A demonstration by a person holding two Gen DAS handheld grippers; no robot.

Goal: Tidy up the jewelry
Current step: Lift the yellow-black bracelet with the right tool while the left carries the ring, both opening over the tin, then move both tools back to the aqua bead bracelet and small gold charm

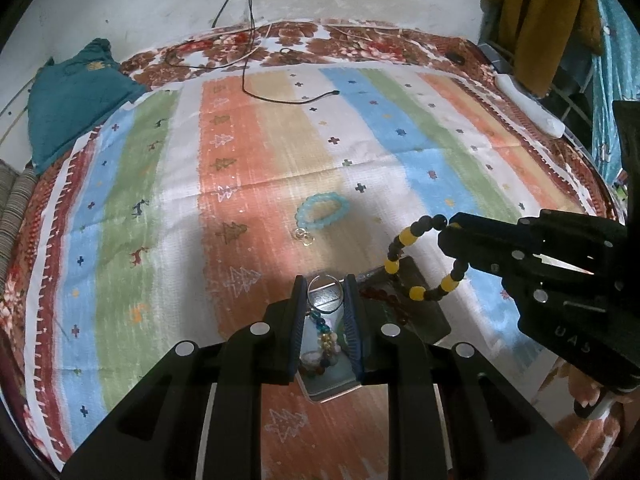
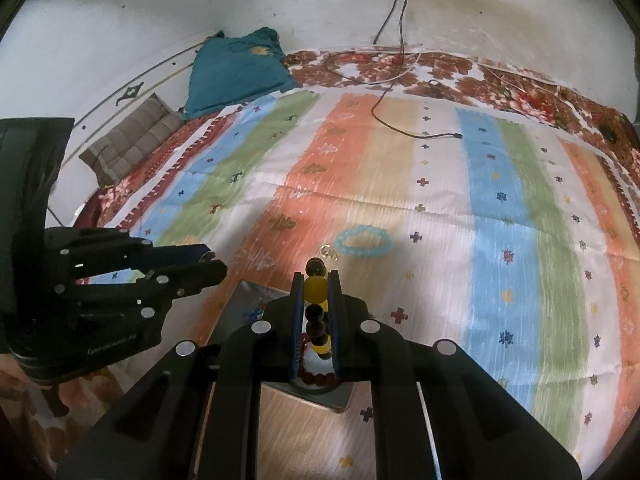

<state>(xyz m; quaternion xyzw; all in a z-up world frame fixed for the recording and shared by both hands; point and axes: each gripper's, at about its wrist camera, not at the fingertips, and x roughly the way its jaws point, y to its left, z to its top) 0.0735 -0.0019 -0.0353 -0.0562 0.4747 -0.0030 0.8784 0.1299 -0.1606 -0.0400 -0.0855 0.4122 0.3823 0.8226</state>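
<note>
Left wrist view: the left gripper (image 1: 324,292) has its jaws pinching a silver ring (image 1: 324,294) of a beaded keychain above an open metal tin (image 1: 424,312) on the striped bedspread (image 1: 248,152). The right gripper (image 2: 316,296) pinches a yellow-and-black bead bracelet (image 1: 412,260), lifted above the tin. A pale blue bracelet (image 1: 322,210) lies on the bedspread, just beyond the tin.

Black-and-yellow round-bead bracelet (image 1: 424,258) hangs in a loop above open metal tin (image 1: 424,312), w/ red beads (image 1: 394,304) inside. Pale-blue bead bracelet (image 2: 363,242) lies flat on striped cloth, small silver rings (image 1: 305,236) just beside it.
</note>
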